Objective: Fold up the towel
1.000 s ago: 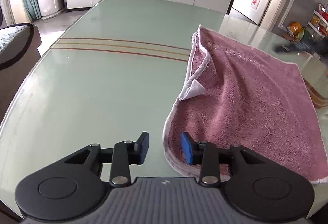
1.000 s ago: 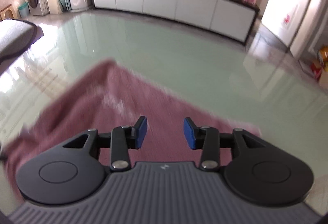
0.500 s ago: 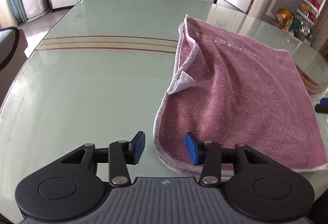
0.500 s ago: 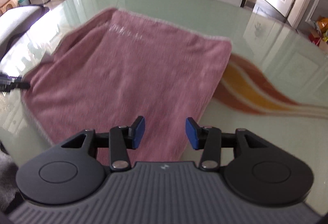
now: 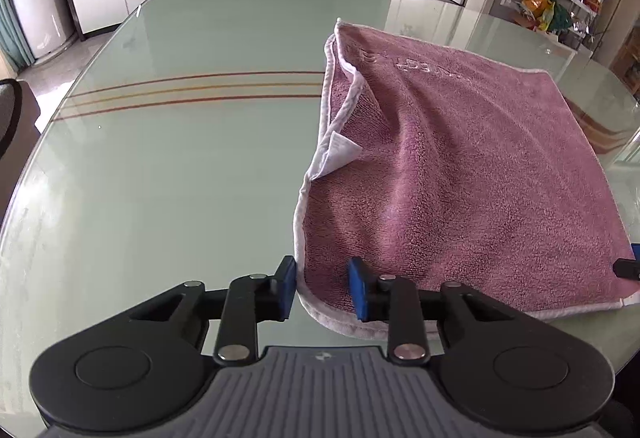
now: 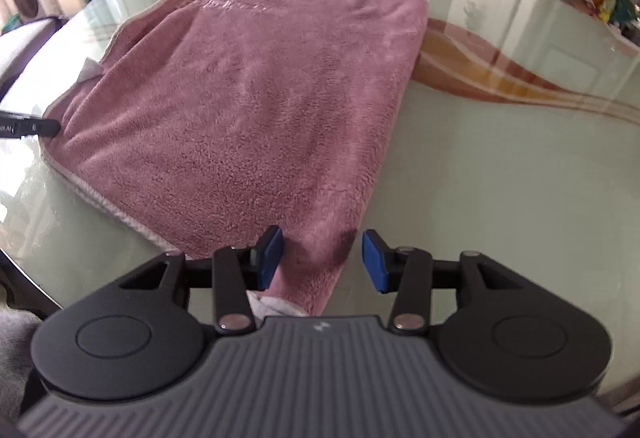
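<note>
Towel [image 5: 448,173] folded on table [image 5: 168,173]; no containers.

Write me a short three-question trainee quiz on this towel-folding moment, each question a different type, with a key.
1. True or false: the pink towel lies on a wooden table.
2. Multiple choice: which corners of the towel do the two claws straddle? A) the two far corners B) the two near corners C) none, both are over bare glass
3. Short answer: what white thing sticks out at the towel's left edge in the left wrist view?

Key
1. False. It lies on the green glass table.
2. B. The left claw is at the near left corner, its jaws just closing; the right claw is at the near right corner, open.
3. A small label.
</note>
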A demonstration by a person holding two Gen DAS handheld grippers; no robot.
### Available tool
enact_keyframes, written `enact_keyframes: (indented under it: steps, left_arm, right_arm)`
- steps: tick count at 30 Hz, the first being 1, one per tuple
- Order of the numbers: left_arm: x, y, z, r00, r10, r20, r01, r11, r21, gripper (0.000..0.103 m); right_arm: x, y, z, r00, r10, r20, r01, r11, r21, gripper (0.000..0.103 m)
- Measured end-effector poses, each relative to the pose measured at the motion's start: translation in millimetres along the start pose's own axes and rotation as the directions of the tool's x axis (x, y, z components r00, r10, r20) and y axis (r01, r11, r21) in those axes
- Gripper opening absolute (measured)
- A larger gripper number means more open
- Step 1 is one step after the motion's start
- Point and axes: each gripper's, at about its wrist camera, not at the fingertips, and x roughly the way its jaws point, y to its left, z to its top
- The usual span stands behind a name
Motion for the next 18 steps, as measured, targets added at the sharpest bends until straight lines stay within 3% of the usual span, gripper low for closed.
enact_keyframes:
  steps: [6,8,10,13,18]
  left_arm:
    - [-3,5,-6,1.000,-0.022,0.019,0.023,0.998,-0.052,0.016]
    - [-5,6,-8,0.999,-0.025,0.022,0.026,0.998,-0.062,0.015]
    - [-7,6,-11,0.999,-0.028,0.026,0.030,0.997,-0.071,0.015]
    - [-9,4,-15,0.999,-0.026,0.027,0.028,0.997,-0.070,0.015]
    - [-18,9,-23,0.998,-0.056,0.025,0.058,0.992,-0.113,0.015]
  right_arm:
    - [1,-5,-4,1.000,0.014,-0.027,-0.012,0.997,0.072,0.044]
    - [0,-5,-4,0.999,0.023,-0.033,-0.021,0.997,0.073,0.038]
    - [-1,-4,-6,0.999,0.038,-0.035,-0.036,0.997,0.069,0.021]
    - [-2,-2,-9,0.998,0.062,-0.024,-0.060,0.996,0.059,0.012]
    - [-8,-11,-12,0.997,0.082,-0.010,-0.081,0.995,0.063,0.011]
